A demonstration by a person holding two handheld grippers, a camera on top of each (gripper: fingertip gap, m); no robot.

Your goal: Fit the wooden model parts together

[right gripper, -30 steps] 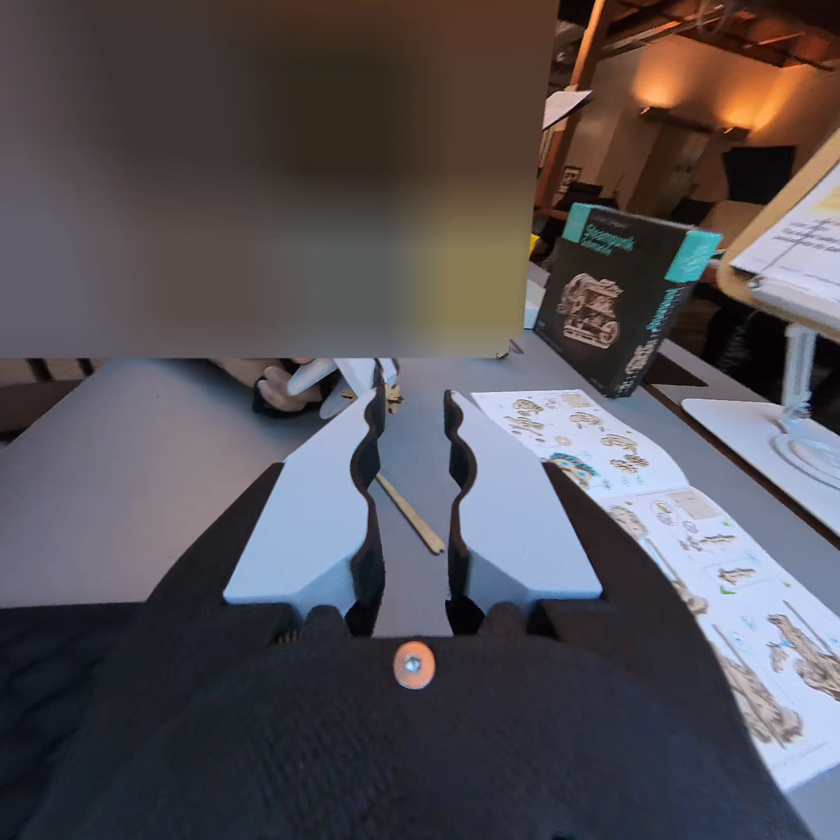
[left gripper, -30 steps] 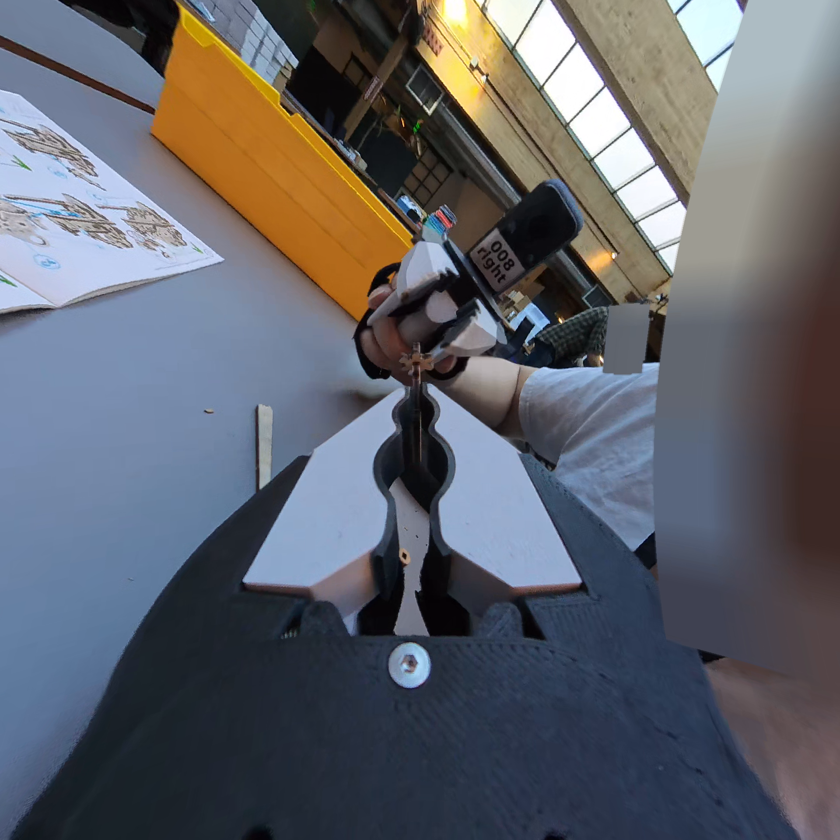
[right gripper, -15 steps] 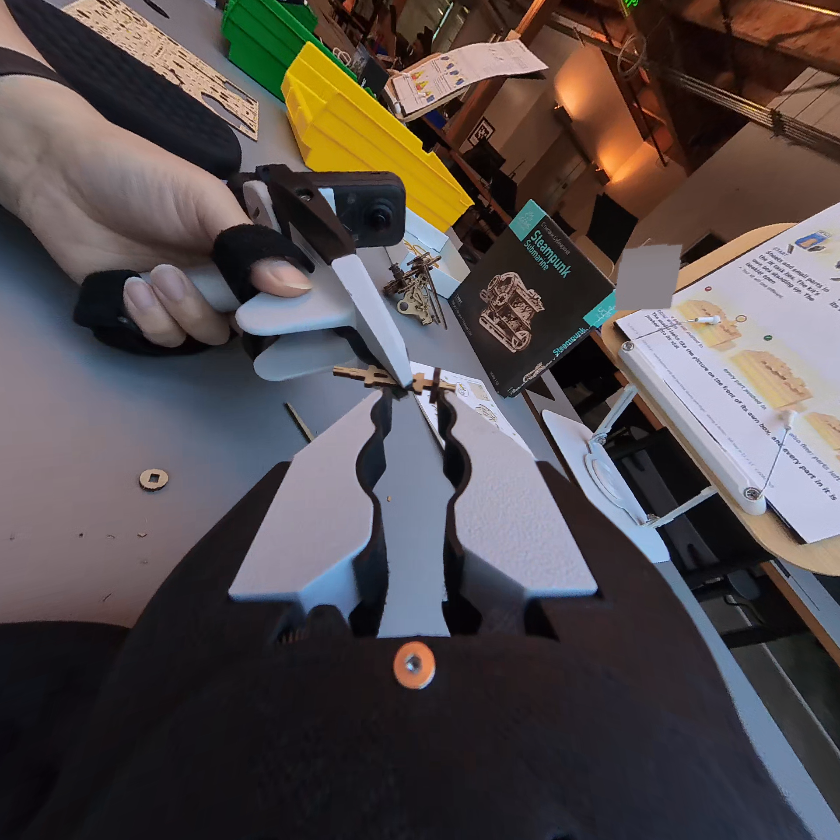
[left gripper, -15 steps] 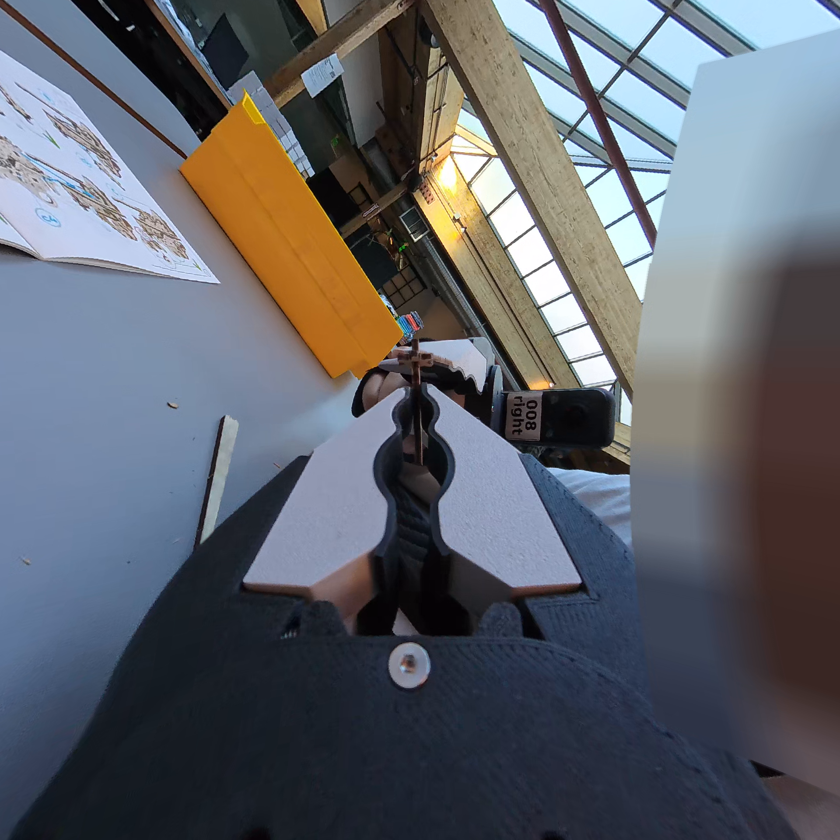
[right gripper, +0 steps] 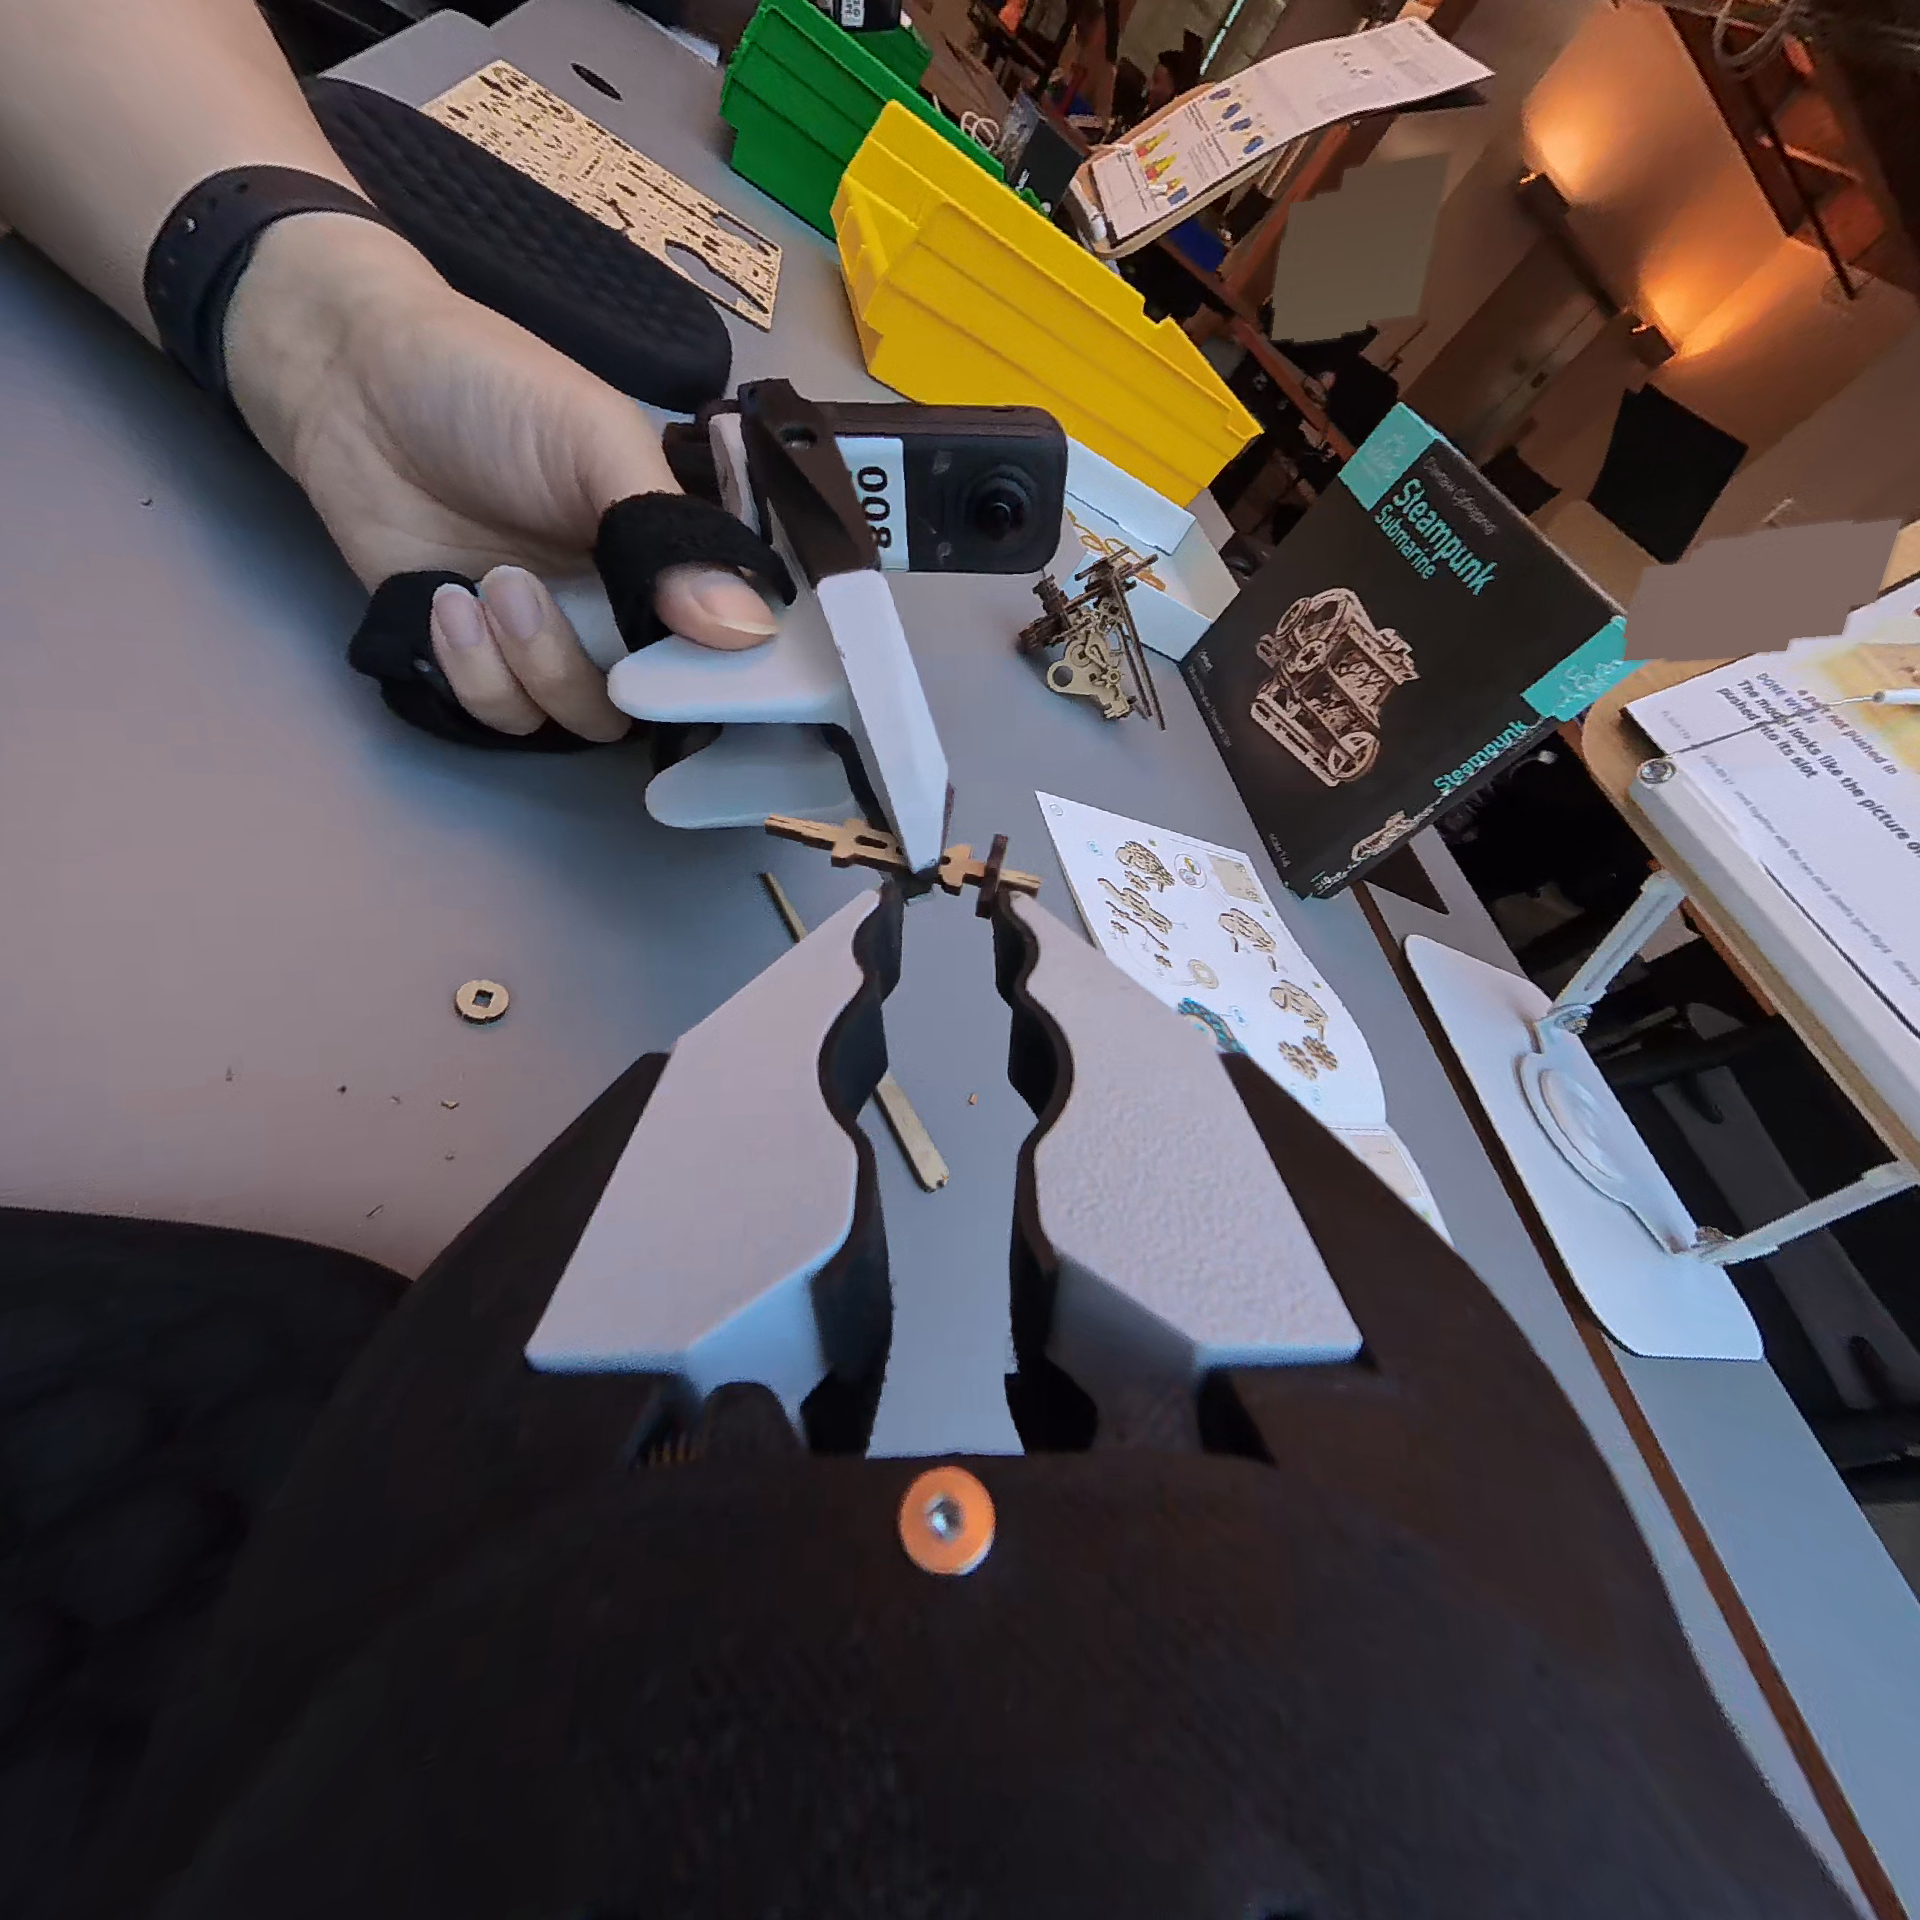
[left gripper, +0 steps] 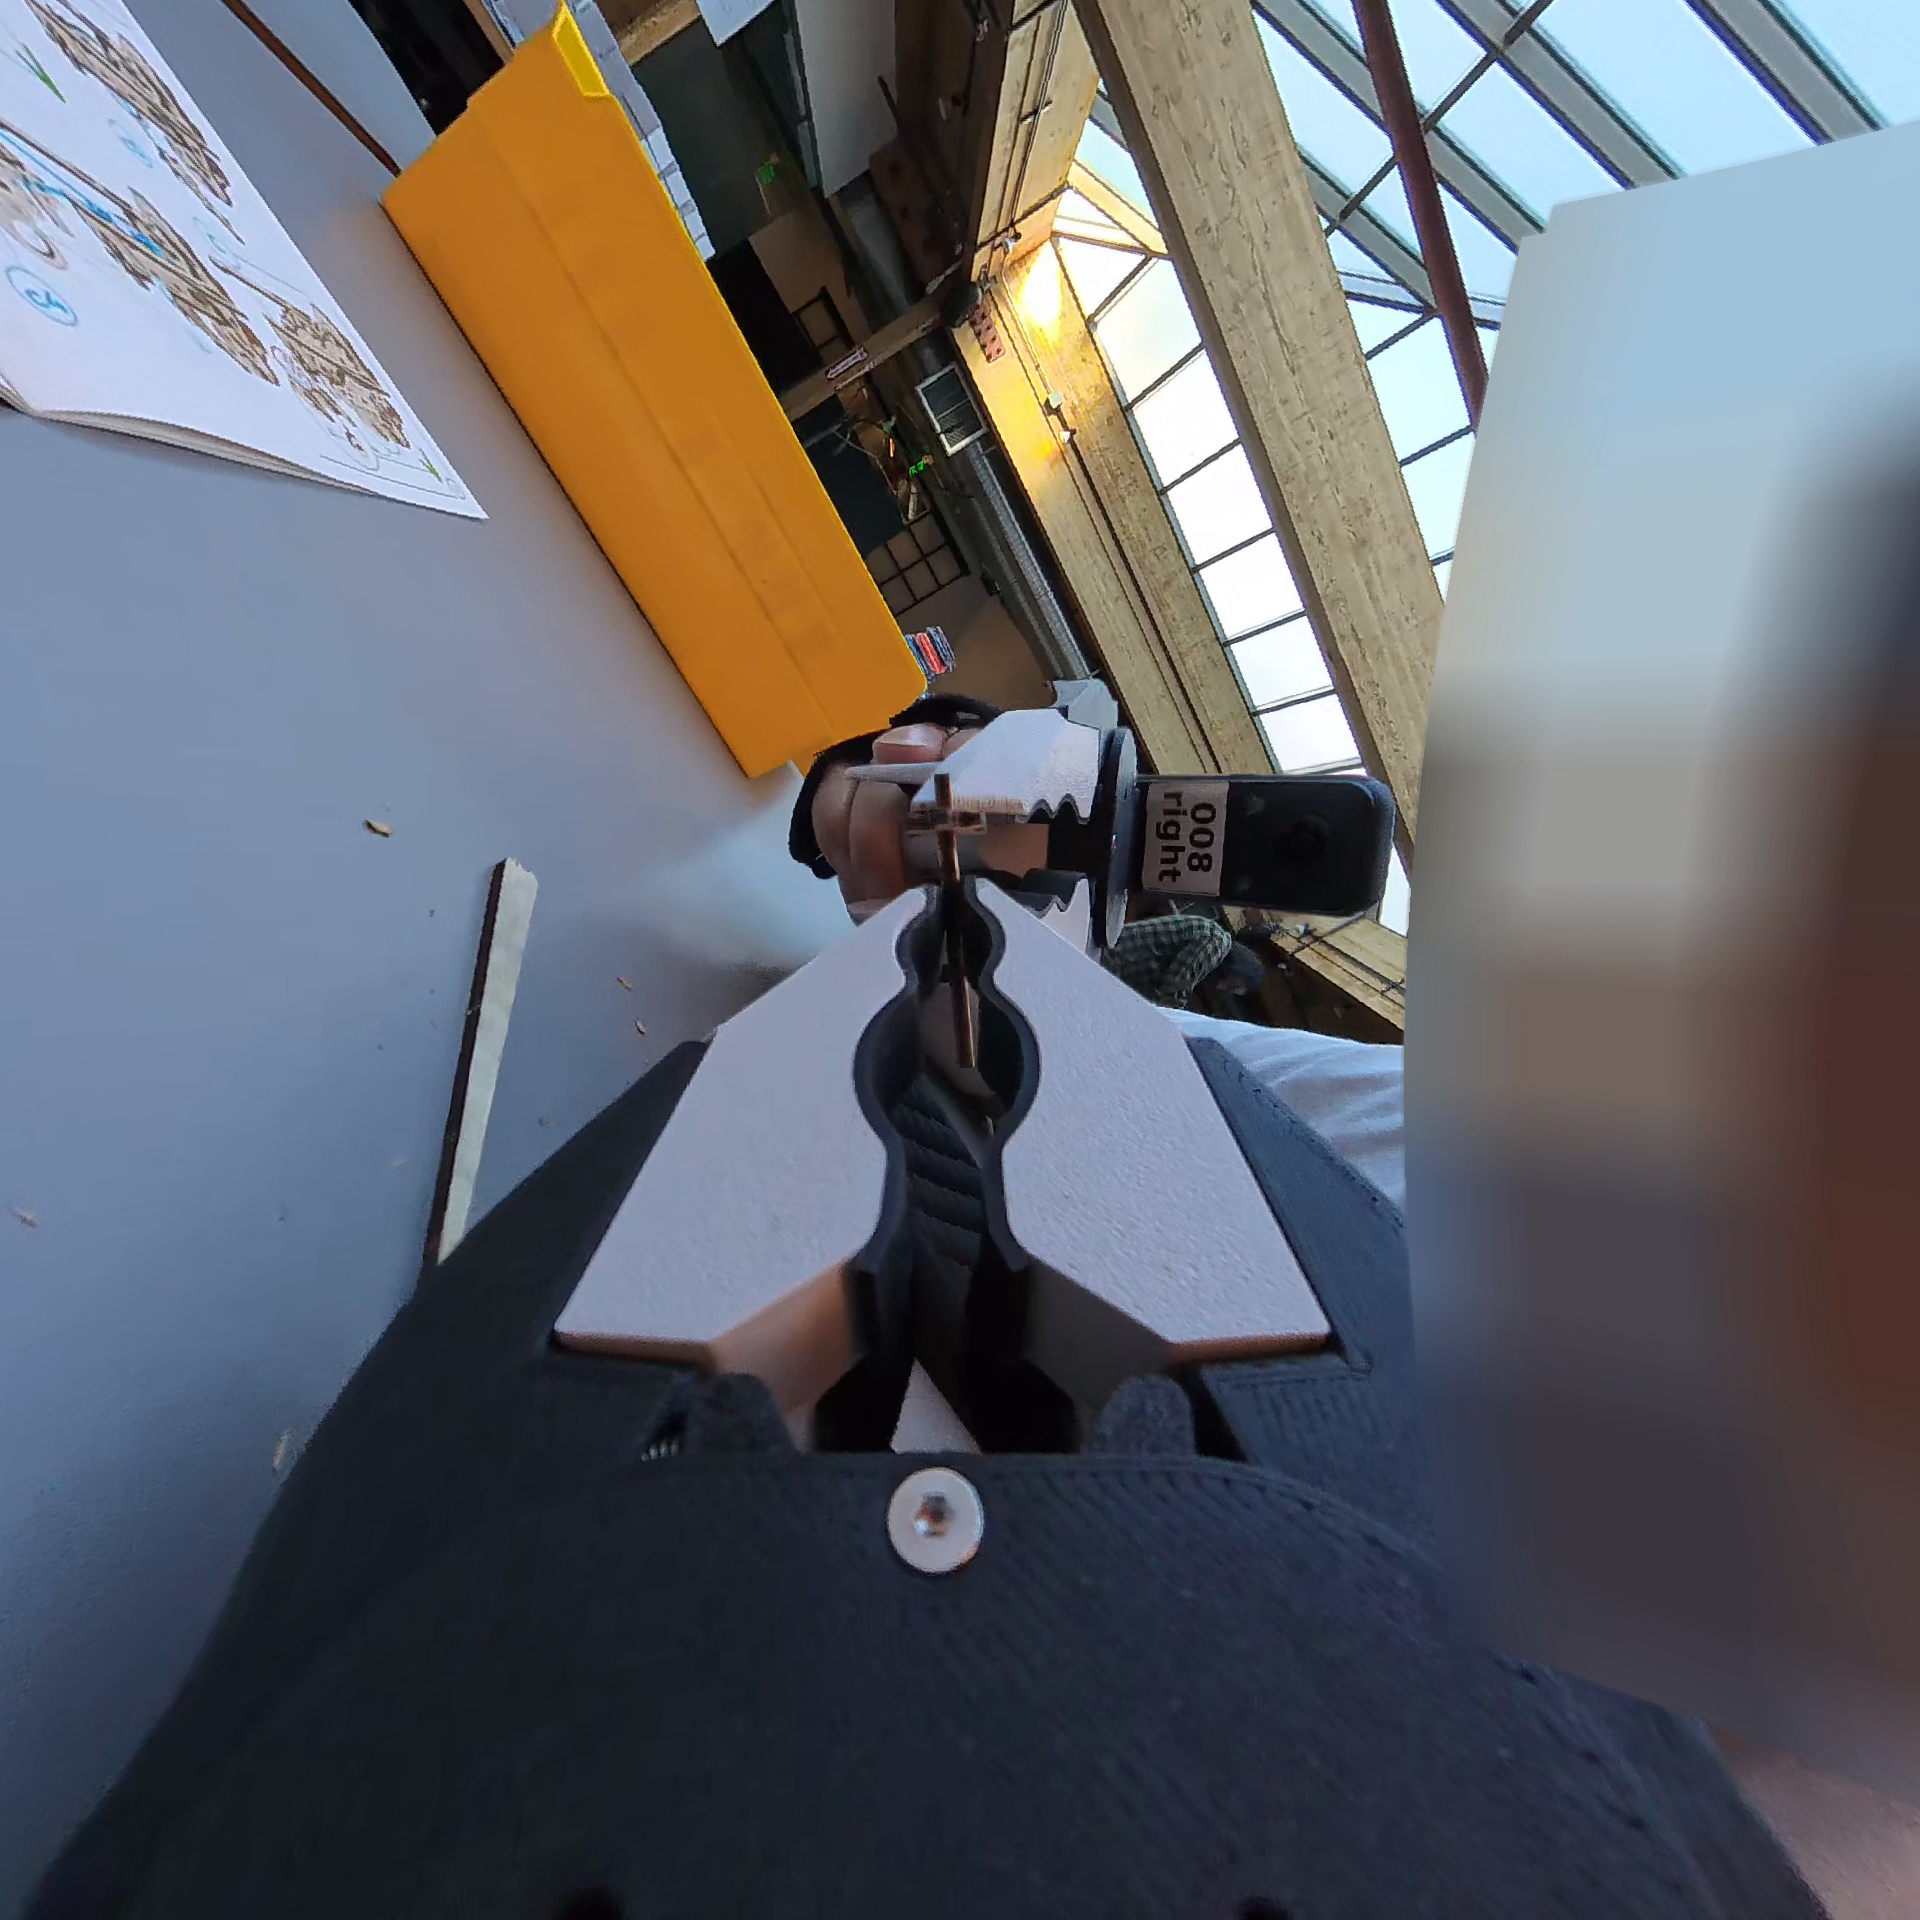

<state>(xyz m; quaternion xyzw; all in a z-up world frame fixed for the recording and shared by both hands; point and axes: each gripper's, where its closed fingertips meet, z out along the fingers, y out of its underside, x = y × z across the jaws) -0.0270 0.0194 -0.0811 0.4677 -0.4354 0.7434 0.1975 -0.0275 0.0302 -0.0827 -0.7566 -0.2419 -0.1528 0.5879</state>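
Observation:
My left gripper (left gripper: 948,904) is shut on a thin wooden axle (left gripper: 961,987) that has small cross-shaped pieces on it. It holds the axle above the grey table. In the right wrist view the axle (right gripper: 868,844) lies crosswise, pinched at the left gripper's white tip (right gripper: 920,842). My right gripper (right gripper: 940,899) is open, with its two fingertips just below the axle on either side of that tip. The right fingertip (right gripper: 1013,914) is at a small dark wooden piece (right gripper: 994,878) on the axle. In the left wrist view the right gripper (left gripper: 997,821) sits just beyond the axle's end.
On the table are a loose wooden washer (right gripper: 481,1001), a wooden stick (right gripper: 909,1127), a partly built model (right gripper: 1091,644), a black kit box (right gripper: 1382,665), an instruction booklet (right gripper: 1216,956), yellow bins (right gripper: 1018,312), green bins (right gripper: 821,104), a cut parts sheet (right gripper: 603,177) and a document stand (right gripper: 1818,831) at the right. Left and right tips are no more than a few centimetres apart. Left tips and right tips are each some 8 cm from the wooden stick (right gripper: 909,1127). Seen from the left wrist view (left gripper: 516,915) as well.
My right gripper has swung round and come up to the axle in the left gripper, still open. My left gripper has tilted upward, keeping its hold.

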